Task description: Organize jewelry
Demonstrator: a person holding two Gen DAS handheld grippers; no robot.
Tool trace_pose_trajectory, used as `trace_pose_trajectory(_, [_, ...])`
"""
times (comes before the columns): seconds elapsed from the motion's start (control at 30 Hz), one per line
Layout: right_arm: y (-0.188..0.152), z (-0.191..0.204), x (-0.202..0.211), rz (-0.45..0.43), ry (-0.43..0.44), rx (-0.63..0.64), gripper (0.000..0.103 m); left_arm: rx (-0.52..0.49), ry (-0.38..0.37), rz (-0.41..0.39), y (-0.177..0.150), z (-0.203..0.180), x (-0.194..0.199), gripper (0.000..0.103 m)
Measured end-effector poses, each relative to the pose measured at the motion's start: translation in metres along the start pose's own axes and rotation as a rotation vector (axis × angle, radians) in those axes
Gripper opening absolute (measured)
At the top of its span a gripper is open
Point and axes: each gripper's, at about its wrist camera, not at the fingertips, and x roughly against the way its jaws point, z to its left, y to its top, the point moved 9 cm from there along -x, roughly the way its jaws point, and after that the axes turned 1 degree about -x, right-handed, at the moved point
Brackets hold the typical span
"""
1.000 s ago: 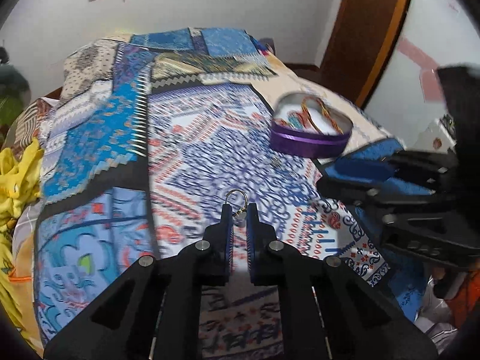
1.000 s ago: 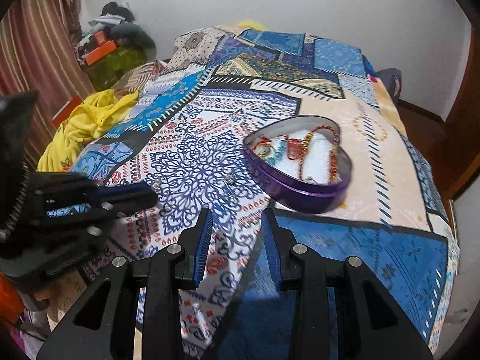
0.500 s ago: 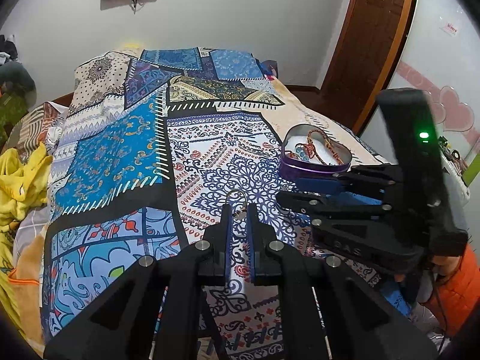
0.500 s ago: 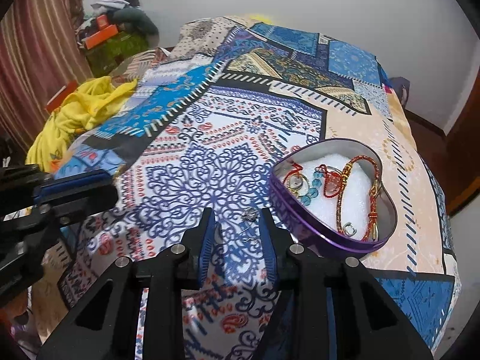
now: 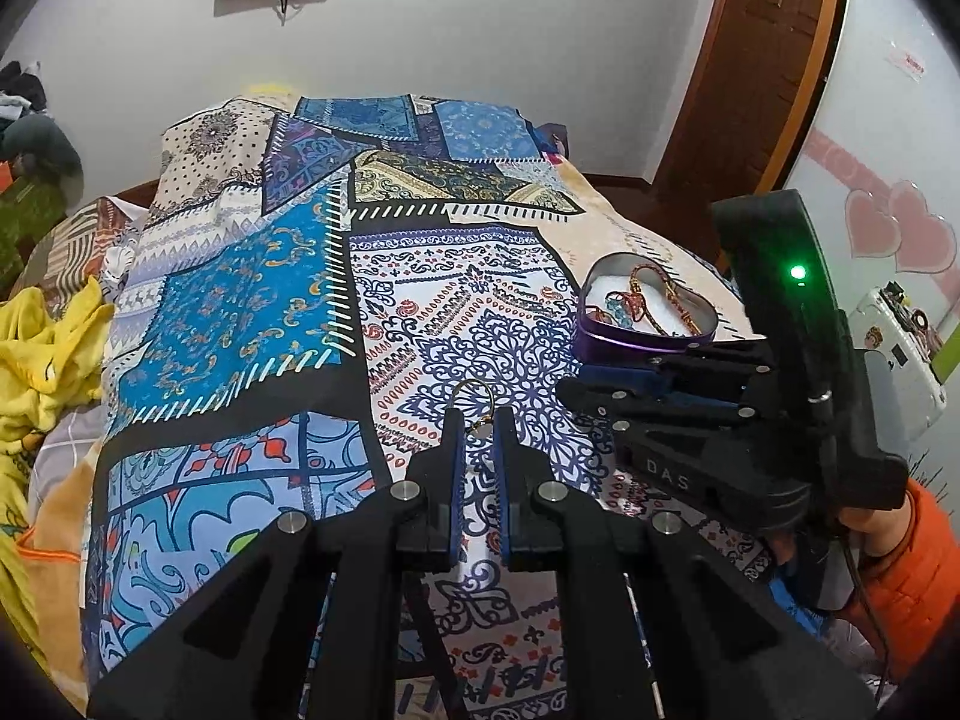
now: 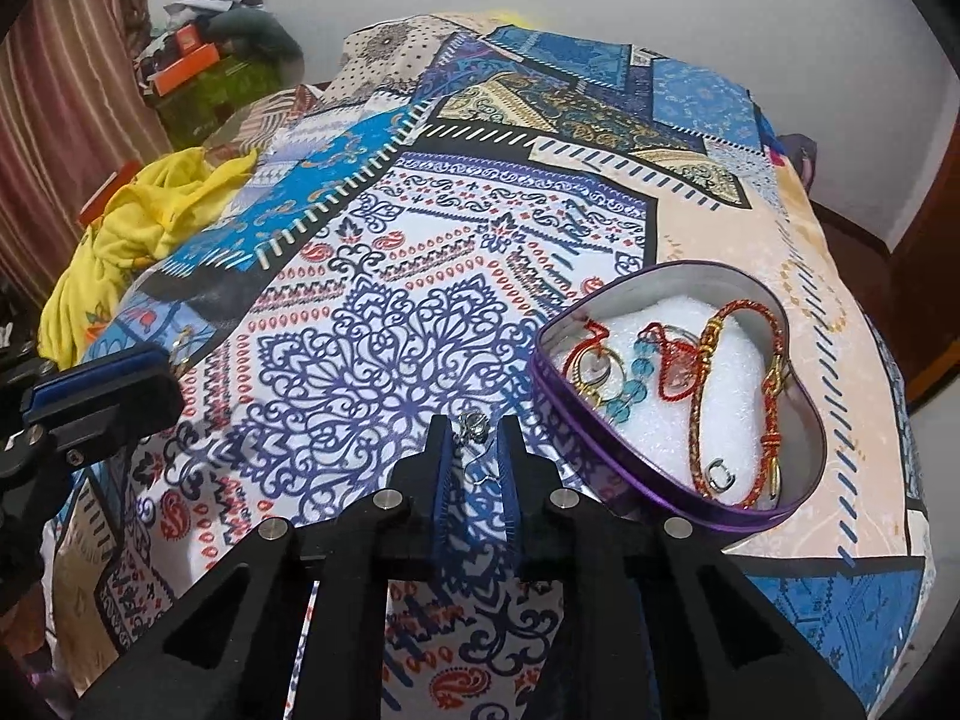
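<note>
My left gripper (image 5: 478,420) is shut on a gold hoop earring (image 5: 474,402) and holds it above the patterned bedspread (image 5: 240,312). A purple heart-shaped tin (image 6: 678,384), white-lined, holds red and gold cord bracelets, blue beads and rings; it also shows in the left wrist view (image 5: 645,315). My right gripper (image 6: 472,429) is open, low over the bedspread (image 6: 336,360) just left of the tin, with a small silver earring (image 6: 474,425) lying between its fingertips. The right gripper (image 5: 678,384) shows from the left wrist view, in front of the tin.
A yellow cloth (image 6: 138,228) lies bunched at the bed's left edge, also visible in the left wrist view (image 5: 42,354). Boxes and clothes (image 6: 204,60) are piled by the curtain at the far left. A wooden door (image 5: 762,78) stands to the right.
My right gripper has moved forward and down toward the tin until the silver earring sits between its fingers. My left gripper has lifted and pulled back, still holding the hoop earring.
</note>
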Motion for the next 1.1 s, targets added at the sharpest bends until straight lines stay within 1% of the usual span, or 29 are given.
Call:
trace_pose_trajectory(0.07, [0.001, 0.001, -0.001, 0.001, -0.002, 0.004, 0.013, -0.004, 0.003, -0.001, 0.001, 0.000, 0.001, 0.007])
trace_pose_trajectory(0.1, [0.001, 0.001, -0.001, 0.002, -0.002, 0.006, 0.010, -0.007, 0.005, -0.002, 0.001, 0.000, 0.002, 0.007])
trace_pose_trajectory(0.2, [0.001, 0.001, 0.001, -0.003, 0.000, 0.006, 0.009, -0.012, 0.011, -0.003, 0.002, -0.001, 0.005, 0.007])
trace_pose_trajectory(0.3, [0.002, 0.002, 0.010, -0.022, 0.041, -0.005, 0.009, -0.012, 0.017, -0.004, 0.004, -0.001, 0.007, 0.007])
trace_pose_trajectory(0.47, [0.004, -0.004, 0.036, -0.083, 0.036, -0.005, 0.009, -0.009, 0.023, 0.000, 0.007, -0.004, 0.009, 0.007])
trace_pose_trajectory(0.67, [0.009, -0.026, 0.070, -0.158, 0.050, -0.059, 0.009, -0.017, 0.016, -0.009, 0.018, -0.016, 0.012, 0.007])
trace_pose_trajectory(0.93, [0.023, -0.043, 0.111, -0.268, 0.036, -0.075, 0.009, -0.068, 0.012, -0.029, 0.038, -0.041, 0.012, 0.007])
trace_pose_trajectory(1.1, [0.030, -0.048, 0.125, -0.313, 0.040, -0.073, 0.009, -0.091, 0.002, -0.049, 0.054, -0.055, 0.012, 0.007])
